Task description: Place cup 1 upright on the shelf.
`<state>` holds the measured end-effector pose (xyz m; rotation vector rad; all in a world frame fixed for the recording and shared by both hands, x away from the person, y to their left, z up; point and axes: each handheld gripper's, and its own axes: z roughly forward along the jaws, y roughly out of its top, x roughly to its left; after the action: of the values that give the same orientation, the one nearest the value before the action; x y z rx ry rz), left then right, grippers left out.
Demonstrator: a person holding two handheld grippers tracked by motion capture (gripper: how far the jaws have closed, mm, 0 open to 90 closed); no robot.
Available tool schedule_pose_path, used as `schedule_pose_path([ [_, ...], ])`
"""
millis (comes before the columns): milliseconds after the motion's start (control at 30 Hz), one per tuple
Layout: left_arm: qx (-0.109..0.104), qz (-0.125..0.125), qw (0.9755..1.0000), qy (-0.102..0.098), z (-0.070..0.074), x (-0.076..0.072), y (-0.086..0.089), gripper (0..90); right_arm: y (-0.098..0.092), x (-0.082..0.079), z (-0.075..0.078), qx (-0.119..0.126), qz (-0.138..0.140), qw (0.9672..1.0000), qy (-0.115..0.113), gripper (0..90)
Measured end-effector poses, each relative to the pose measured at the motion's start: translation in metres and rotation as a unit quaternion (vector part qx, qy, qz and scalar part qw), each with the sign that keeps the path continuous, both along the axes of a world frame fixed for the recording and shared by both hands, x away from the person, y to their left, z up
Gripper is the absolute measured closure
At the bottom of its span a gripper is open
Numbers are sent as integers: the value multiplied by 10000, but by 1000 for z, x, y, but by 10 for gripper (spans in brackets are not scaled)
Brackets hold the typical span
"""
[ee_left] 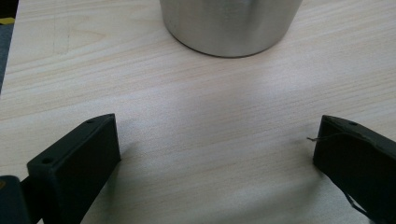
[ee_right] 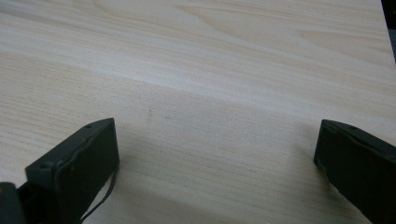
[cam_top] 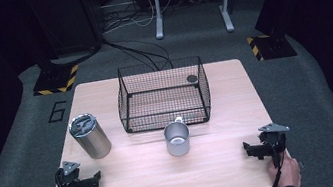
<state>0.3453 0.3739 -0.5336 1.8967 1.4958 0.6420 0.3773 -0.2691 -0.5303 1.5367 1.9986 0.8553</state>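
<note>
1. Steel tumbler (cam_top: 90,136) stands upright on the table (cam_top: 216,166), left side, lid on; in the left gripper view its base (ee_left: 231,28) sits straight ahead of the jaws, apart from them.
2. Left gripper (cam_top: 97,176) rests at the near left corner, just below the tumbler, jaws spread wide, holding nothing.
3. Right gripper (cam_top: 246,148) rests at the near right edge, jaws likewise wide apart and empty, over bare wood.
4. Metal mug (cam_top: 178,139) stands mid-table, just in front of the wire basket (cam_top: 163,94).
5. Small dark round item (cam_top: 192,78) in the basket's far right corner; too small to identify.
</note>
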Motion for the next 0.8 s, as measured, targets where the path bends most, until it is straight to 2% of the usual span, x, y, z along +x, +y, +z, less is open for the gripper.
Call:
schedule_pose_path([
  [100,18,-27,10000,69,1,0,0,4,0,0,0,-1,10,10000,14,0],
  [233,6,23,10000,25,0,-1,0,4,0,0,0,-6,4,10000,-3,0],
  [267,7,-21,10000,77,1,-1,0,4,0,0,0,-20,32,10000,-19,0],
  [433,-31,-78,10000,39,0,0,1,3,0,2,0,-2,96,10000,-5,0],
  [467,28,-118,9999,25,1,1,2,3,1,2,0,31,83,10000,1,0],
  [567,33,-127,9999,7,1,1,1,1,0,2,0,23,128,9999,-6,0],
  [800,-13,-53,10000,51,1,0,1,0,0,3,0,15,156,9999,-8,0],
])
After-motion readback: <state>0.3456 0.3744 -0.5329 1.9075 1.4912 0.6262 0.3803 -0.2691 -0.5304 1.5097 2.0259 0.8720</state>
